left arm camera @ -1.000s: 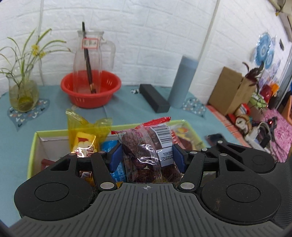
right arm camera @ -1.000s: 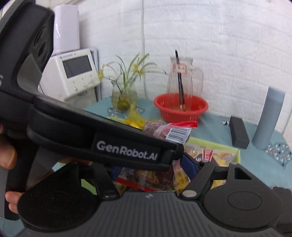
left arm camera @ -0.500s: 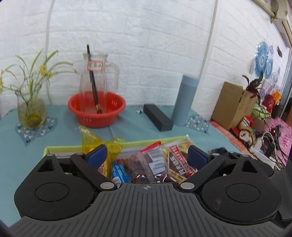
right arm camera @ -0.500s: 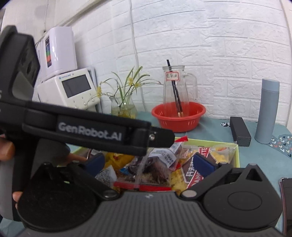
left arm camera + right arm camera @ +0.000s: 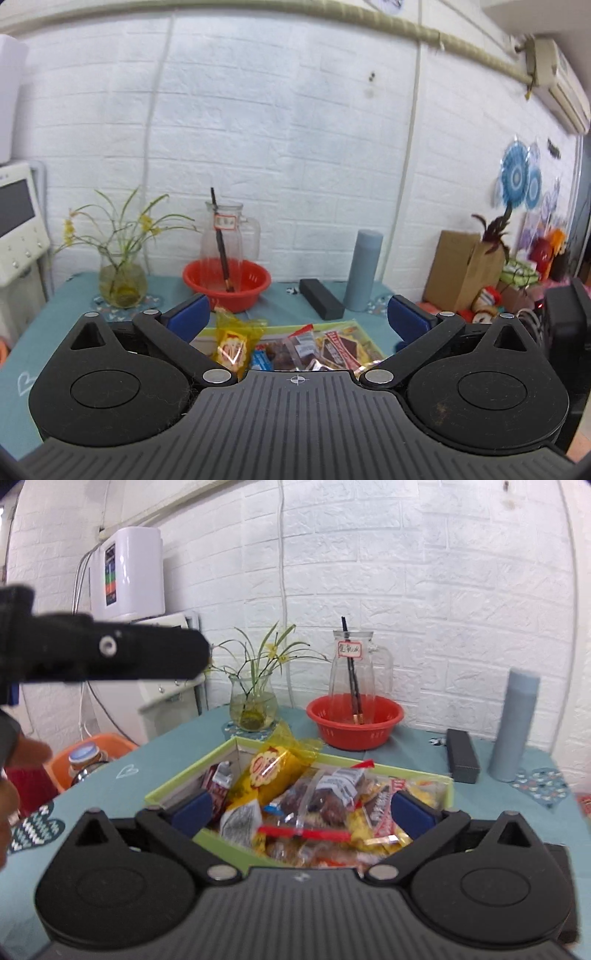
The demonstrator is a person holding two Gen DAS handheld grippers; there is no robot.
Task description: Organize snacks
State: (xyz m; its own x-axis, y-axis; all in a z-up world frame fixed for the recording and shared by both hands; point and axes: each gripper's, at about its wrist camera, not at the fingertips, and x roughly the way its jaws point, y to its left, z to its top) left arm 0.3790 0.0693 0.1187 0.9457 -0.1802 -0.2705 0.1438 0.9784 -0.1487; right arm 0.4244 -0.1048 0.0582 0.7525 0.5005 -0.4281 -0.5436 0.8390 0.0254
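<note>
Both tongs (image 5: pixel 299 319) (image 5: pixel 303 808) newly spread, clear of snack box (image 5: pixel 173 782).

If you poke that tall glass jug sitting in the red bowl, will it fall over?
Probably it would wobble. The glass jug is tall and narrow, so it likely tips easily. The red bowl around its foot might catch it. Being glass, it looks breakable, and smooth enough to slip.

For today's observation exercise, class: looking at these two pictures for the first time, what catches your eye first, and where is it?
The green-rimmed box heaped with bright snack packets sits at the centre of the teal table, with a yellow packet on top. Behind it, by the white brick wall, a red bowl holds a glass jug. A vase of flowers stands left of it.
</note>
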